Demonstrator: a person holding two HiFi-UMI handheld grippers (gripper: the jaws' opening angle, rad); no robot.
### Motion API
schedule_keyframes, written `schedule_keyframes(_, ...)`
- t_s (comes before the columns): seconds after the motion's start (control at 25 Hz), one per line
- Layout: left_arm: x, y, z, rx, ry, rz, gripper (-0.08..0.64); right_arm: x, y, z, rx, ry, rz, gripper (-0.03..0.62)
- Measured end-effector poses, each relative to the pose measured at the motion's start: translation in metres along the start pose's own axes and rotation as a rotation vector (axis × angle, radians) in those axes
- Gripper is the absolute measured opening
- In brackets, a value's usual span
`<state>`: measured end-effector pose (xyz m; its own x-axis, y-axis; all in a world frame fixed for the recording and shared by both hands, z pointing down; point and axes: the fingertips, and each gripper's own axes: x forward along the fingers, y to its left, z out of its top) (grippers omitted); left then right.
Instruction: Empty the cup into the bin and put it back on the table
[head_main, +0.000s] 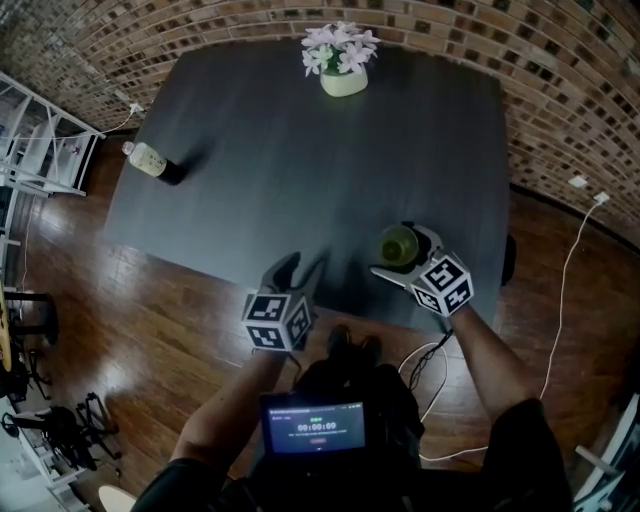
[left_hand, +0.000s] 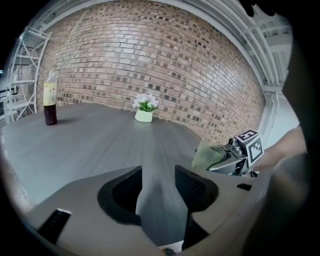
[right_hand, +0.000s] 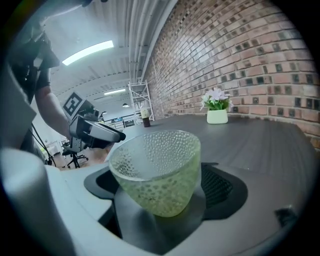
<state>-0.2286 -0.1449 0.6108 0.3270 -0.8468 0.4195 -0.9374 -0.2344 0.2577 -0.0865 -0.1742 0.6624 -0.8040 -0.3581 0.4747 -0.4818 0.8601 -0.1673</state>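
On the table (head_main: 300, 170), the cup (head_main: 398, 244) stands upright, mouth up, inside the parted right tool (right_hand: 160, 187).

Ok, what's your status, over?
Left gripper open, empty. Right gripper open, fingers either side of the dimpled translucent green cup, standing empty on the dark table. Nothing in the way.

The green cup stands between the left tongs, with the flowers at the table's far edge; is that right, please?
No: the green cup stands between the right tongs, as the right gripper view shows; the left tongs are empty. The flowers are at the table's far edge.
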Motion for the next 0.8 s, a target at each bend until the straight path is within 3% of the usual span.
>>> schedule_keyframes(0.32,-0.006,0.009,0.003,-0.001,-0.037,0.020,0.203,0.009,-0.002,0.012,-0.020,-0.099,-0.030,0.501)
schedule_keyframes(0.36,-0.006,0.010,0.002,-0.002,-0.040,0.020,0.204,0.008,-0.003,0.014,-0.021,-0.113,-0.036,0.476)
schedule_keyframes(0.8,-0.007,-0.002,-0.005,0.012,-0.069,-0.011,0.204,-0.005,0.000,0.029,-0.066,-0.227,-0.070,0.476)
